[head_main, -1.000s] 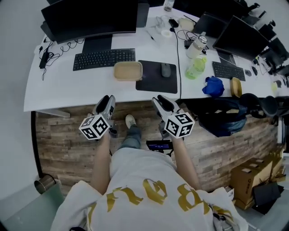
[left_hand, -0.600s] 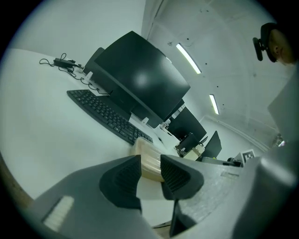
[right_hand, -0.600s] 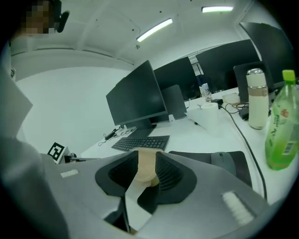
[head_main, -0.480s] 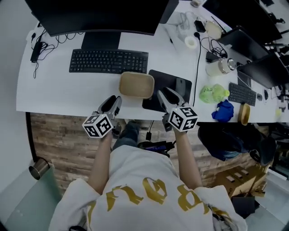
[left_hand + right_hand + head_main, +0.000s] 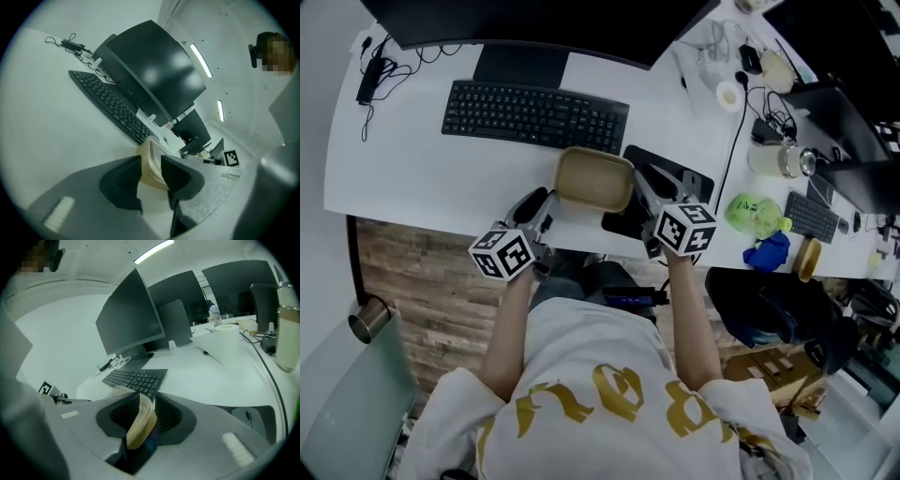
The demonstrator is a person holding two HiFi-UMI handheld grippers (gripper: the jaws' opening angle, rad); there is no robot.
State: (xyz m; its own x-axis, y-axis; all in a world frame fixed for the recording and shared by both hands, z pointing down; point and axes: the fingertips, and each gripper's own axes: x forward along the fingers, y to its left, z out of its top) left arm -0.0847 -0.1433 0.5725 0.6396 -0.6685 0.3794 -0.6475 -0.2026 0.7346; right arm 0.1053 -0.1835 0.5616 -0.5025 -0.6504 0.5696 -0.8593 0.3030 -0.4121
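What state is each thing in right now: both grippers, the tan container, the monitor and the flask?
tan container: lidless, empty, one gripper at each end.
left gripper: shut on the tan container's rim.
right gripper: shut on the tan container's other end.
monitor: screen dark.
flask: upright on the desk.

The tray looks like matt tan moulded fibre, faintly rough. The left gripper and right gripper are matt grey plastic with black ribbed pads. The bench is smooth white, the keyboard matt black plastic, the floor grainy wood planks.
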